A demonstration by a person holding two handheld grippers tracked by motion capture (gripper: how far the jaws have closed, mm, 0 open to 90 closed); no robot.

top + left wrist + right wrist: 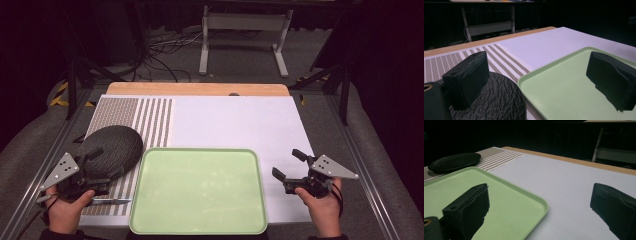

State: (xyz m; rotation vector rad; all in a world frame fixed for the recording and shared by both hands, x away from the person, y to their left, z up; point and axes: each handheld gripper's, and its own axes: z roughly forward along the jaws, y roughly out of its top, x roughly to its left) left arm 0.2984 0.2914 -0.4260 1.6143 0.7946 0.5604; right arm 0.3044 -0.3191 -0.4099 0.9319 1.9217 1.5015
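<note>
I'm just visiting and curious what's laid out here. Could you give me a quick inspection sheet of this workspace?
Surface: wooden table under a white mat with a striped patch at its left.
Job's things: green tray, nothing on it, at the near edge; dark textured plate to its left, on the stripes.
Clutter: a slim pen-like object by the left hand; what it is, I cannot tell.
Grippers: left tongs open above the plate's near edge; right tongs open over the mat right of the tray; both hold nothing.
Cables: loose cables on the floor beyond the table.
Surroundings: dark room, a white table frame behind.
</note>
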